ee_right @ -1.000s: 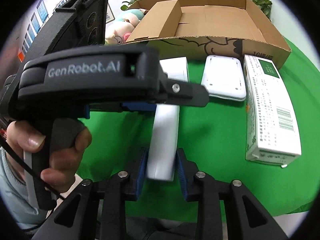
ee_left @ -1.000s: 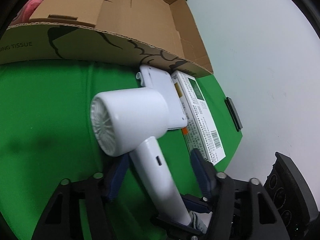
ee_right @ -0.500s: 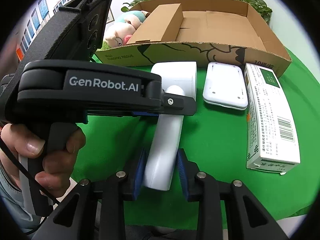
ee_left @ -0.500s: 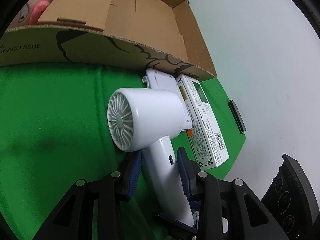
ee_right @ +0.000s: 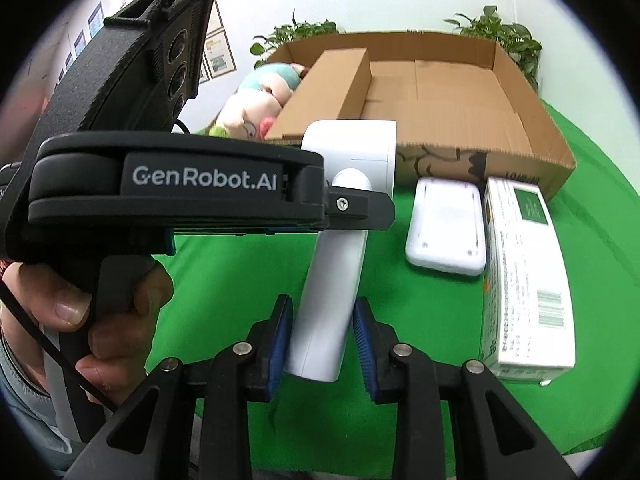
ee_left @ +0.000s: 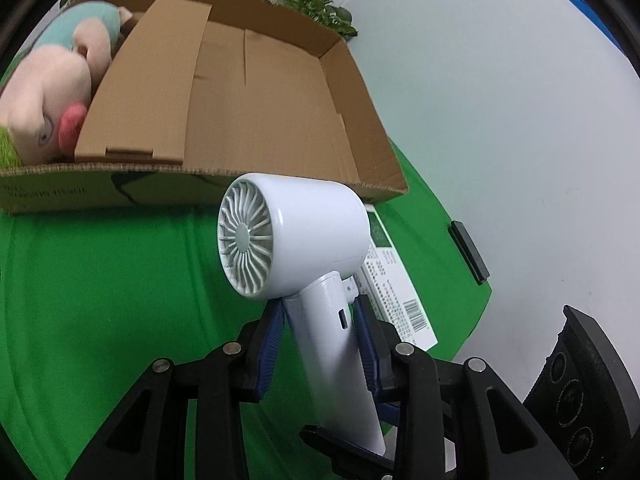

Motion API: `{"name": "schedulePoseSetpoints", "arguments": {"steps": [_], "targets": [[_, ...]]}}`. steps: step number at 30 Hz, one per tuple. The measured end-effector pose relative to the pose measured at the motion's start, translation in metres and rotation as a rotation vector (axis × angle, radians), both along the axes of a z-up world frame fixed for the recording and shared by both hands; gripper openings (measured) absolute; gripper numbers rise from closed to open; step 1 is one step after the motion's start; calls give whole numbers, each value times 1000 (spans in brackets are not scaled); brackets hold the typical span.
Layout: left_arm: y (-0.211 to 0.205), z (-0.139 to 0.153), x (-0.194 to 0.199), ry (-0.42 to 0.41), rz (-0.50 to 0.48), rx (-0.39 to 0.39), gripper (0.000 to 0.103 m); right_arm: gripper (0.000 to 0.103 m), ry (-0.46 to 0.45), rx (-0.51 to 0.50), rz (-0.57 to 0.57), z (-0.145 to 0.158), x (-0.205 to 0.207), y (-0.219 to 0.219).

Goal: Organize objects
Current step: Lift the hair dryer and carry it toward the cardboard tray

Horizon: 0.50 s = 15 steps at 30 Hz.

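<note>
While both grippers clamp the same white hair dryer [ee_left: 296, 240], its round barrel sits at the centre of the left wrist view, grille turned toward the lower left, raised in front of the cardboard box [ee_left: 248, 92]. The left gripper [ee_left: 320, 344] has its blue pads pressed against the upper part of the handle, just under the barrel, jaws nearly closed on it. In the right wrist view the right gripper [ee_right: 320, 332] pinches the lower end of that handle at bottom centre, its jaws likewise narrowed to the handle's width. A hand [ee_right: 76, 312] at the lower left of that view grips the black left gripper's stock.

At the right of the right wrist view, a white flat device [ee_right: 444, 232] lies on the green cloth [ee_right: 240, 272], just beside a long printed carton [ee_right: 524, 280] with a barcode. Both rest close to the box's front wall. Behind the box's left end a pink and teal plush toy [ee_left: 52, 92] shows in the upper left of the left wrist view. Leafy plants [ee_right: 500, 40] stand behind the box against the white wall.
</note>
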<state>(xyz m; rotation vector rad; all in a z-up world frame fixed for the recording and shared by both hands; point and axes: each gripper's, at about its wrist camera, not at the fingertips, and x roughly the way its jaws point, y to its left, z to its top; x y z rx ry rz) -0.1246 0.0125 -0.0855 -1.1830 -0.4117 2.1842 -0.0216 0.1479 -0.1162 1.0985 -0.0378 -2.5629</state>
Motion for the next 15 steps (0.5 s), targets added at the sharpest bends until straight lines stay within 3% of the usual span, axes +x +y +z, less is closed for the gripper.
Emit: {"name": "schedulePoseSetpoints", "arguments": {"steps": [8,15], "targets": [[-4,36,-8,79,4,-12,32,30,72,-12,-7,16,-29,6],[7,85,-27,189,3,-39,32,29,161,-33,-13,41,-61,13]]}}
